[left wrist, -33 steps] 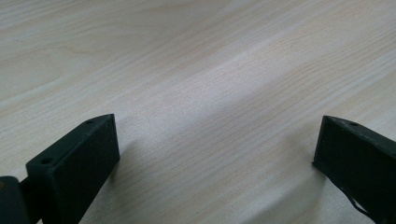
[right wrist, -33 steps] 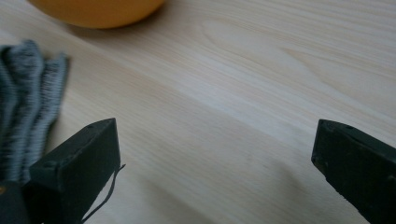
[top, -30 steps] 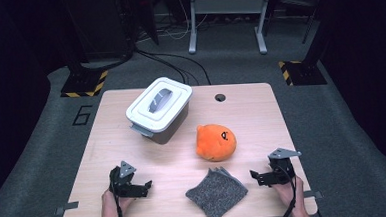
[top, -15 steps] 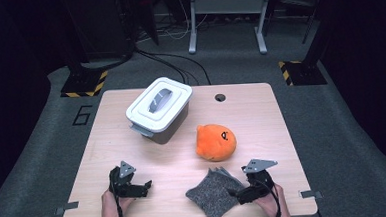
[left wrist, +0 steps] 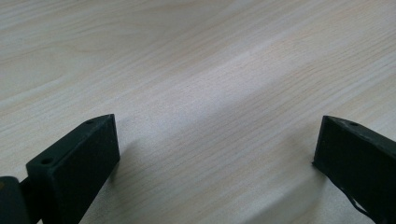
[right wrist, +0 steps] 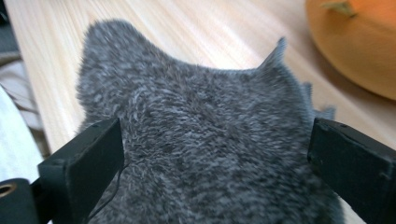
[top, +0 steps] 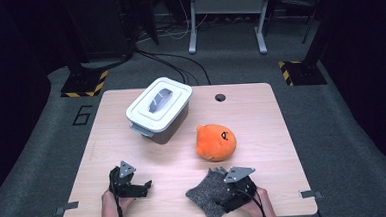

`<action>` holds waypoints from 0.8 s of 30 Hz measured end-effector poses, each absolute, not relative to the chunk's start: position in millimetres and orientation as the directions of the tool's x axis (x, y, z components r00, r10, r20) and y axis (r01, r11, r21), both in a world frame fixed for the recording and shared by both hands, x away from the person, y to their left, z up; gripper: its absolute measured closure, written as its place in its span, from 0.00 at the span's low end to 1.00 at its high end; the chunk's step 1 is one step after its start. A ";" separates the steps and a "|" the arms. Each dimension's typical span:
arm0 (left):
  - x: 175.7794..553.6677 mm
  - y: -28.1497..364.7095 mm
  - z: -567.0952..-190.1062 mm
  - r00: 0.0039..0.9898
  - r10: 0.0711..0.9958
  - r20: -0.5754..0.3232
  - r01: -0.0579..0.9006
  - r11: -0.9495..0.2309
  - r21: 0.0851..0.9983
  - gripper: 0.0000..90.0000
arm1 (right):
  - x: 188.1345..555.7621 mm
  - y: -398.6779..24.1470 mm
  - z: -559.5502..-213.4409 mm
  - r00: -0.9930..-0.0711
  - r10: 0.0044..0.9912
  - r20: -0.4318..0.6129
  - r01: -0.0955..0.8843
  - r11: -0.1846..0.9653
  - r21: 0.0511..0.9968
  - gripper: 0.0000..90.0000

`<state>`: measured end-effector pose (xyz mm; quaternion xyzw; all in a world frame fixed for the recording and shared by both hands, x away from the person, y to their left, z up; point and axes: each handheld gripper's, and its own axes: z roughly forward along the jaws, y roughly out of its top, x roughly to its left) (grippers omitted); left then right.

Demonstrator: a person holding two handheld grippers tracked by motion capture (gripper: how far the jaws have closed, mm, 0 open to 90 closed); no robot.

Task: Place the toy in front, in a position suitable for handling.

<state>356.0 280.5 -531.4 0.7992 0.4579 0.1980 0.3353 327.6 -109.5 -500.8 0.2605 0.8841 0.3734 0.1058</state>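
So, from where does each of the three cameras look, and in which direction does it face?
High view: sits above the person's side, looks forward and down on the table; both hands, left gripper and right gripper show.
Left gripper view: rides on the left gripper, faces bare tabletop; its two open jaws show.
Right gripper view: rides on the right gripper, faces the grey cloth between its open jaws.
Shared: high and right gripper views both show the cloth and the orange plush toy.
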 end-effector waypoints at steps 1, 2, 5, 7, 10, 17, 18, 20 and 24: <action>356.0 280.5 -531.3 0.502 0.865 0.010 0.599 -0.356 0.717 0.00 | 328.1 -106.1 -504.1 -0.840 0.543 -0.002 0.388 0.601 0.699 0.05; 356.0 280.5 -531.3 0.502 0.865 0.010 0.599 -0.356 0.717 0.00 | 329.7 -103.9 -507.3 -0.843 0.537 -0.013 0.386 0.622 0.682 0.07; 355.9 280.5 -531.4 0.503 0.865 0.010 0.599 -0.356 0.717 0.00 | 332.2 -102.0 -517.1 -0.839 0.543 -0.016 0.406 0.647 0.646 0.12; 355.9 280.6 -531.3 0.503 0.864 0.012 0.598 -0.358 0.717 0.00 | 332.9 -104.2 -518.9 -0.834 0.552 -0.011 0.405 0.626 0.666 0.17; 355.8 280.4 -531.4 0.502 0.865 0.011 0.598 -0.356 0.718 0.00 | 334.4 -106.6 -519.6 -0.839 0.544 -0.014 0.393 0.624 0.675 0.23; 355.8 280.6 -531.4 0.502 0.865 0.010 0.599 -0.356 0.717 0.00 | 335.0 -114.8 -518.6 -0.810 0.587 0.008 0.426 0.579 0.695 0.47; 355.8 280.6 -531.4 0.502 0.865 0.010 0.599 -0.356 0.717 0.00 | 335.7 -116.2 -518.2 -0.811 0.585 -0.001 0.420 0.583 0.696 0.50; 355.8 280.6 -531.4 0.502 0.865 0.010 0.599 -0.356 0.717 0.00 | 337.1 -118.3 -517.5 -0.812 0.584 -0.003 0.417 0.583 0.698 0.57; 355.9 280.6 -531.4 0.502 0.865 0.010 0.599 -0.356 0.717 0.00 | 337.7 -121.9 -517.7 -0.805 0.593 0.006 0.425 0.569 0.704 0.69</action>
